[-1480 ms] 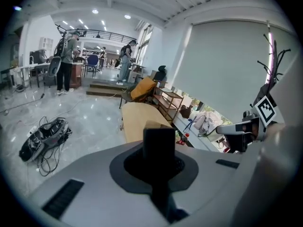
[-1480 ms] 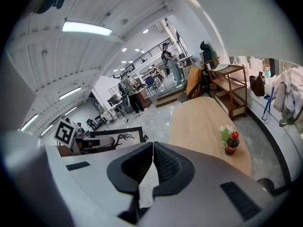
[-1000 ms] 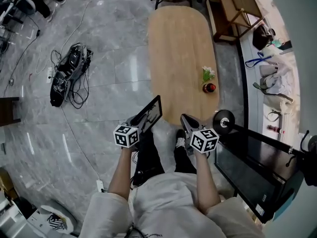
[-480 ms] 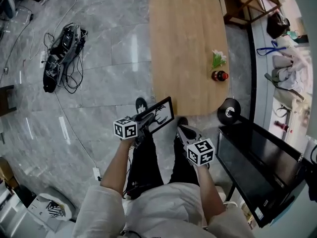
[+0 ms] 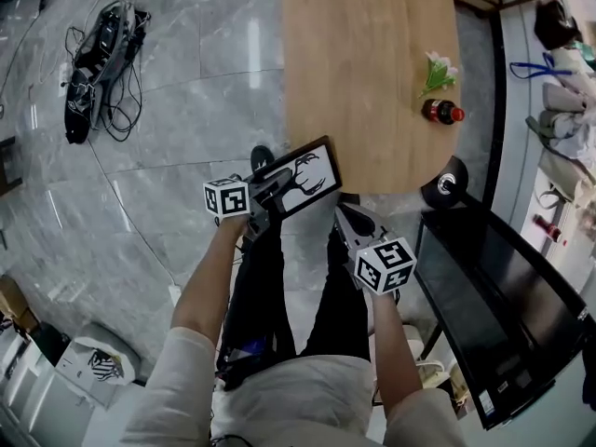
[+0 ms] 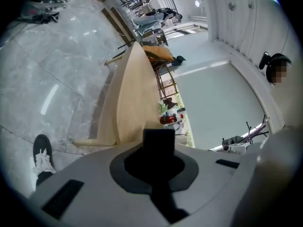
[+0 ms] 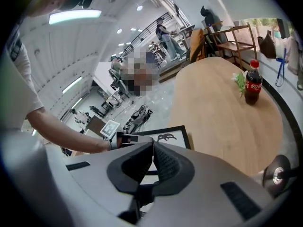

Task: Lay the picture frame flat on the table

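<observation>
Black picture frame | face: head view | edge: left gripper view

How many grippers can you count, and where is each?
2. The left gripper grips the frame at the table's near end; the right gripper, shut and empty, hangs just short of the table.

The left gripper's grey jaws stand closed on a thin black slab, the picture frame seen end-on, which sticks up between them. Beyond it the long wooden table runs away from the camera, with a red-labelled bottle and a green plant by its right edge near the near end. A black-and-white shoe rests on the grey marble floor off the table's left edge, and wooden chairs stand at its far end.
</observation>
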`<state>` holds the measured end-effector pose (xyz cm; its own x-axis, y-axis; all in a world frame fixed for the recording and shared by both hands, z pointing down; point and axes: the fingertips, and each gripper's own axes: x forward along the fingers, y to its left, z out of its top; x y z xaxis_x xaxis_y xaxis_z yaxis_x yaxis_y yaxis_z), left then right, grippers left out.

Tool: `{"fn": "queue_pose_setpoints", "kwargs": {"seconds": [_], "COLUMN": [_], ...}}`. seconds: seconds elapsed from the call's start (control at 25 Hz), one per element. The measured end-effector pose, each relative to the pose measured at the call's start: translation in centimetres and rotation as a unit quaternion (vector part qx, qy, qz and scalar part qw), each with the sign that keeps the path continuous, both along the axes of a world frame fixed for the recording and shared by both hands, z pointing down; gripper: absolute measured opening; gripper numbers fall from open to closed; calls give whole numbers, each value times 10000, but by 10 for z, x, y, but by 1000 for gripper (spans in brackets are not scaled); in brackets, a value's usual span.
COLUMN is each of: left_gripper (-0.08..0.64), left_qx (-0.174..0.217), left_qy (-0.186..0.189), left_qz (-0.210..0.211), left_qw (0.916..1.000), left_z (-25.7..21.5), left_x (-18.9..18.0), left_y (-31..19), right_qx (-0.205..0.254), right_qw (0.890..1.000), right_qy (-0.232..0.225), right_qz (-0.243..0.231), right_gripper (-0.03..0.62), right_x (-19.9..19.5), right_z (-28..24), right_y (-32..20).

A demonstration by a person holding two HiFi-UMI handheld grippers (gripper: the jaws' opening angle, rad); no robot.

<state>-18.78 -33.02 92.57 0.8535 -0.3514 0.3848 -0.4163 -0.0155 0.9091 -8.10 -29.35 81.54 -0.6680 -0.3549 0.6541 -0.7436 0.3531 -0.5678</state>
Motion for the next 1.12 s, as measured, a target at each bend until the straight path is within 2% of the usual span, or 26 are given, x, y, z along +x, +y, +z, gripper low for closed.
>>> {"fn": "queue_pose_setpoints", "kwargs": {"seconds": [0.24, 0.52, 0.6, 0.68, 0.8, 0.96, 1.12], "left_gripper": [28, 28, 31, 74, 74, 75, 130], "left_qx": [-125, -399, -316, -276, -262, -344, -481], "left_qy": [208, 339, 419, 393, 411, 324, -136], "left_qz": [-172, -555, -635, -646, -606, -581, -639], "left_qw": [9996, 9971, 9966, 9968, 9970, 9972, 9967], "left_z": [37, 76, 81, 87, 92, 93, 97], "left_x": [10, 18, 23, 25, 26, 21, 14], "left_y": [-14, -19, -25, -24, -22, -23, -21], "right_qx": [223, 242, 222, 207, 219, 269, 241], "right_qw": [9994, 9997, 9997, 9998, 9997, 9994, 9995], "right_qy": [-11, -46, -58, -80, -137, -202, -226], "right_qz": [-257, -49, 11, 6, -29, -59, -9], "right_gripper": [34, 34, 34, 34, 34, 34, 34], "right_x": [12, 38, 43, 43, 38, 27, 27], "right_z": [16, 33, 40, 44, 46, 40, 38], "right_y": [-5, -9, -10, -9, -11, -11, -8]}}
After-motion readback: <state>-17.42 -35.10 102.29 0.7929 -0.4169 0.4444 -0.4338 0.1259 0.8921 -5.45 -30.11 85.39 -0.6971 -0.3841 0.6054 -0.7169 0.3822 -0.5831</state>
